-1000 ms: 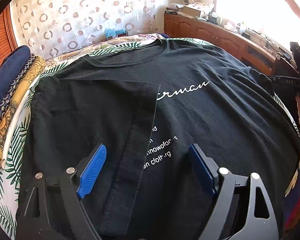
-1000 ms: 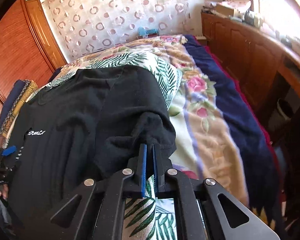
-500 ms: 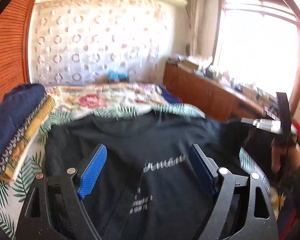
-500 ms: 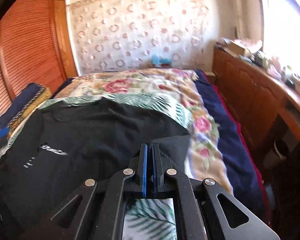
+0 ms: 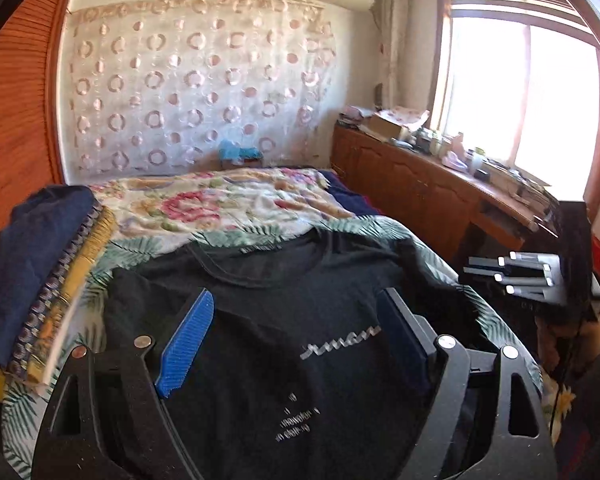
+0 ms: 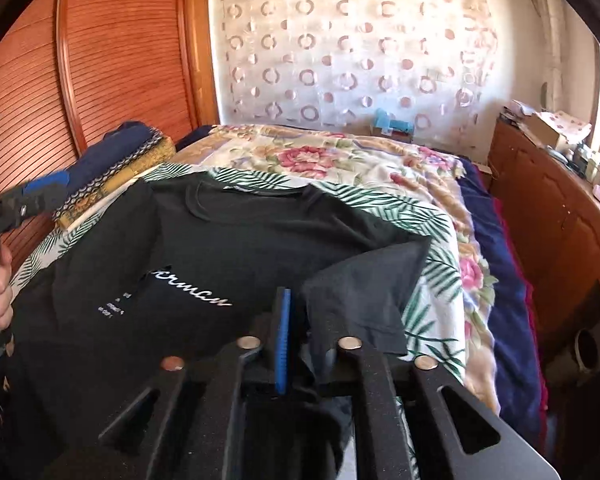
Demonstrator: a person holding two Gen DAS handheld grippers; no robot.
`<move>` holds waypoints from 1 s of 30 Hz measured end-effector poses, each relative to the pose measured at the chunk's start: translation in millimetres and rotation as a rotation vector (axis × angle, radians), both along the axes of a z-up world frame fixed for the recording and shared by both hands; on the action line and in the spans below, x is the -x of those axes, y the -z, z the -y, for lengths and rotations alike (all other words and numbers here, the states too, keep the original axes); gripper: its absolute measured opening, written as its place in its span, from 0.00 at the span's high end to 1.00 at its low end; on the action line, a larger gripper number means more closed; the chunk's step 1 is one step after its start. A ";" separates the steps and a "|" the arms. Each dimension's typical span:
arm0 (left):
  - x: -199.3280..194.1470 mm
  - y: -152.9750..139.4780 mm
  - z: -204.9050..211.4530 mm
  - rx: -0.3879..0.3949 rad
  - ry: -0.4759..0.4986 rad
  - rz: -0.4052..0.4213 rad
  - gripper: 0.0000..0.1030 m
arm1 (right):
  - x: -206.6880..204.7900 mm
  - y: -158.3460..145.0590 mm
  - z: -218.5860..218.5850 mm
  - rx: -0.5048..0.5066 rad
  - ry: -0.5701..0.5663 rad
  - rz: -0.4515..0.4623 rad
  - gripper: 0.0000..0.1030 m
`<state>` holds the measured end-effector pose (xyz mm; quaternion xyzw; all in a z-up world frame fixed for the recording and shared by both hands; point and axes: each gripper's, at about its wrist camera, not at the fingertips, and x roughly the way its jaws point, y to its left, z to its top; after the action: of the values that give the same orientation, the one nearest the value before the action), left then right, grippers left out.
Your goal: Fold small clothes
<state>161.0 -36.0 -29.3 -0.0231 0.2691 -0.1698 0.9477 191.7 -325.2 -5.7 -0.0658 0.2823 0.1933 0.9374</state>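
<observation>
Black t-shirt (image 6: pixel 236 256) lies flat across the near end of the bed (image 6: pixel 340 156), collar toward the headboard wall, left sleeve already folded in over the chest. Right claw (image 6: pixel 312 344) has just been opening: jaws parted w/ the right sleeve (image 6: pixel 364 292) between them, cloth draped, prob. being let go after swinging it inward. Left claw (image 5: pixel 296 344) spread wide, empty, hovering over the shirt's chest, clear of the fabric so the fold can land. Folded stack (image 5: pixel 40 276) sits at the bed's left edge.
</observation>
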 end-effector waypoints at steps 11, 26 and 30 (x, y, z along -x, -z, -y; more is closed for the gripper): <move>29.0 6.6 14.2 -0.063 0.094 -0.026 0.18 | -38.1 24.5 20.2 -0.069 0.155 -0.163 0.54; 49.0 16.6 0.2 -0.086 0.093 -0.042 0.18 | -56.2 11.4 -10.1 -0.058 0.080 -0.147 0.98; 48.6 17.5 -7.6 -0.085 0.076 -0.042 0.18 | -56.9 -10.9 -44.8 -0.034 -0.003 -0.104 0.98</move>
<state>112.5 -28.4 -46.8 0.0240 0.2968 -0.1935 0.9348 248.6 -280.4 5.1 -0.0403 0.3271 0.2028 0.9221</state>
